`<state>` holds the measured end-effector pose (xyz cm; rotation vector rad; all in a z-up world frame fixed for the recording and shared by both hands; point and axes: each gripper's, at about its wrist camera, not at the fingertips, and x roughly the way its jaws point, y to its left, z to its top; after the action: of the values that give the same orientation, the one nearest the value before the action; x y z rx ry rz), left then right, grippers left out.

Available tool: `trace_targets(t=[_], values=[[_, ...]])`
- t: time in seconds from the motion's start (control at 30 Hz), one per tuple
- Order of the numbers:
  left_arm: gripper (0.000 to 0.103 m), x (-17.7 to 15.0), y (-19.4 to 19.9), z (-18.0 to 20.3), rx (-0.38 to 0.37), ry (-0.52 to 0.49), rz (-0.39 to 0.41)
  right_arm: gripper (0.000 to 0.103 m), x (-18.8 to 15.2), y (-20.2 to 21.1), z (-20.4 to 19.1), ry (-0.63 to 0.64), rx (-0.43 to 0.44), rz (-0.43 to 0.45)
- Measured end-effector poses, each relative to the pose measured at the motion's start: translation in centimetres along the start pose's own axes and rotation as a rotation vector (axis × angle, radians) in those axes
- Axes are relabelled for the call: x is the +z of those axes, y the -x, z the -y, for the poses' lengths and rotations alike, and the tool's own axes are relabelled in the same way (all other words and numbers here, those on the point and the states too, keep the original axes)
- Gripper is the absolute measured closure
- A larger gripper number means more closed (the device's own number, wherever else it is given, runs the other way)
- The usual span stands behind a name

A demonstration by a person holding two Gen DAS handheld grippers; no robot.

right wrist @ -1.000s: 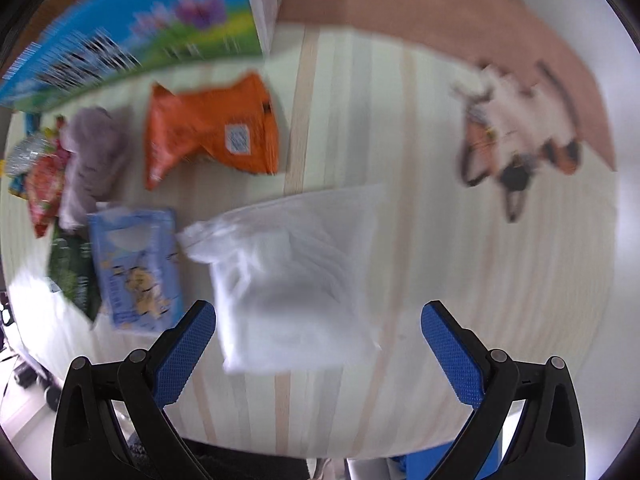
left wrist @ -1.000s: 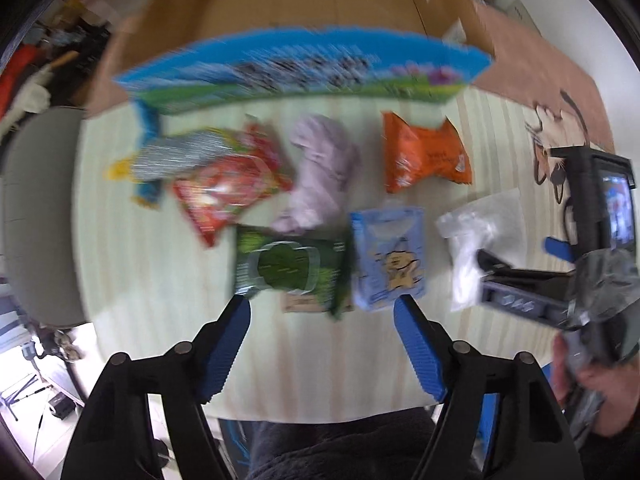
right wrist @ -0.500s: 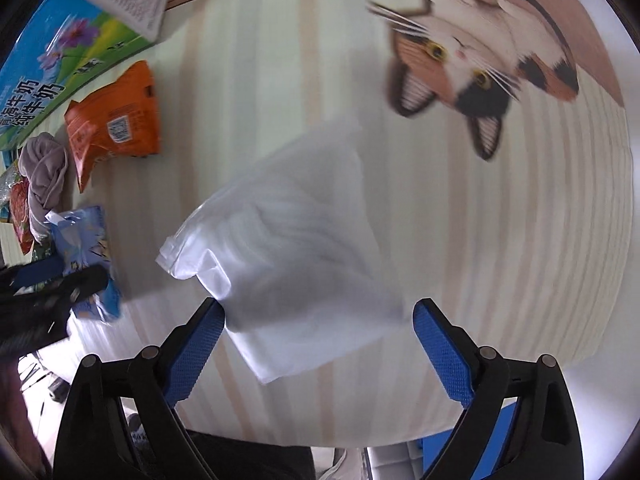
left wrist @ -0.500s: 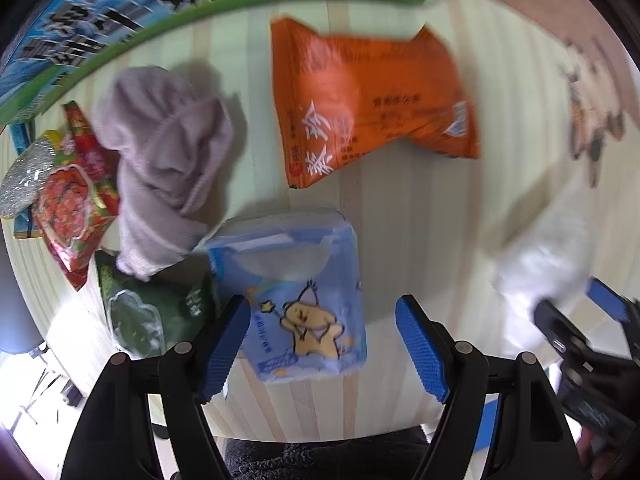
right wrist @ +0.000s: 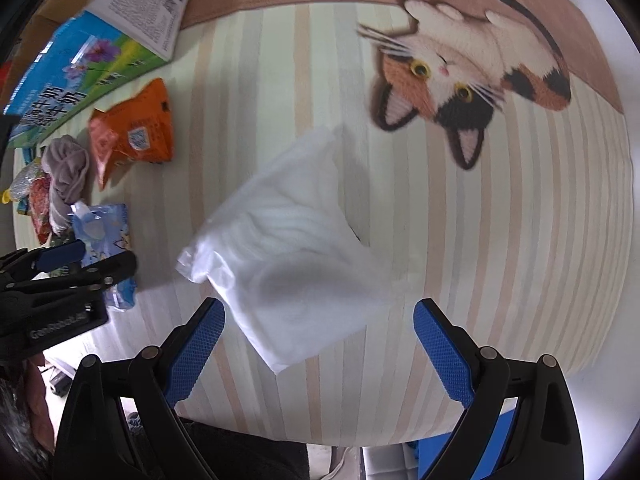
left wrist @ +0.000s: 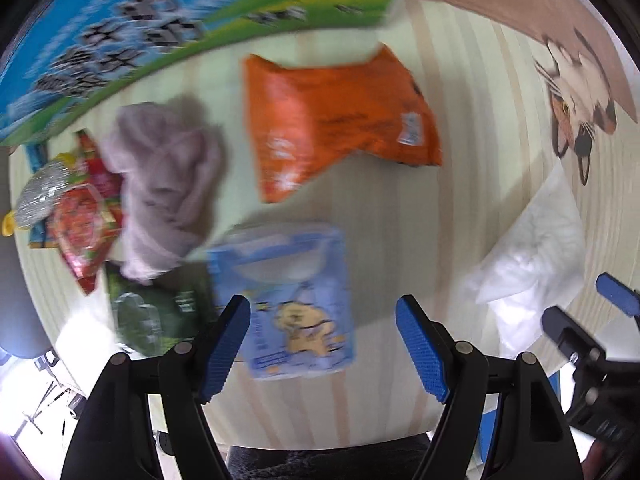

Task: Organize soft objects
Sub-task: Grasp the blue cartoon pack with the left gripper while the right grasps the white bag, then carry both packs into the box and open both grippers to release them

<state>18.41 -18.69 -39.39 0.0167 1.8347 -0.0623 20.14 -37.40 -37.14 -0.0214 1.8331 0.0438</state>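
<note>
My left gripper (left wrist: 324, 344) is open above a light blue tissue pack (left wrist: 288, 292), whose near end lies between the fingers. Beyond it lie an orange snack bag (left wrist: 332, 120), a crumpled grey cloth (left wrist: 168, 184), a green packet (left wrist: 160, 312) and a red packet (left wrist: 84, 220). My right gripper (right wrist: 320, 344) is open over the near end of a white plastic bag (right wrist: 296, 248) on the striped cloth. The right gripper shows in the left wrist view (left wrist: 588, 336); the left gripper shows in the right wrist view (right wrist: 68, 268).
A cardboard box with a blue and green printed flap (left wrist: 160, 28) stands at the back left. The tablecloth bears a cat picture (right wrist: 468, 80) at the far right. A silver scourer (left wrist: 40, 196) lies at the far left. The table's near edge runs just behind both grippers.
Both grippers have dropped closer to the table. The left one has closed in on the blue tissue pack; the right one has centred on the white bag. Both stay open.
</note>
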Motion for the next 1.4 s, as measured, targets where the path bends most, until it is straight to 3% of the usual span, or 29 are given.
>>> trace_targets(t=[0.2,0.4,0.5,0.57,0.67,0.77,0.93,1.2,1.4], values=[[0.029,-0.9,-3.8,-1.4,-0.031,0.024,-0.127,0.005,0.2,-0.7,-1.0,0.06,0.0,-0.012],[0.029,-1.4,-4.8,-0.5,-0.006,0.029,-0.141,0.004,-0.2,-2.8,-2.8,0.124,-0.041,-0.047],[0.032,0.9,-3.7,-2.3,-0.027,0.035,-0.14,0.004,-1.0,-4.5,-2.1,0.136,-0.061,-0.05],[0.057,1.2,-3.4,-3.5,-0.013,0.043,-0.136,0.004,-1.3,-5.1,-1.8,0.141,-0.059,-0.055],[0.078,1.1,-2.6,-5.1,-0.038,0.068,-0.127,0.005,-1.5,-6.1,-1.3,0.138,-0.059,-0.061],[0.087,0.7,-1.5,-6.1,-0.059,0.081,-0.106,0.014,-0.8,-6.8,-1.1,0.146,-0.062,-0.054],[0.089,-1.0,1.2,-6.9,-0.053,0.062,-0.057,0.028,-2.0,-5.8,-1.6,0.069,-0.017,-0.056],[0.089,-2.1,8.6,-7.5,-0.068,0.052,0.01,0.03,-4.8,-3.7,0.8,-0.148,0.163,-0.029],[0.089,-1.7,16.6,-9.3,-0.157,0.072,0.115,0.03,-4.3,2.1,-0.9,-0.16,0.241,0.066]])
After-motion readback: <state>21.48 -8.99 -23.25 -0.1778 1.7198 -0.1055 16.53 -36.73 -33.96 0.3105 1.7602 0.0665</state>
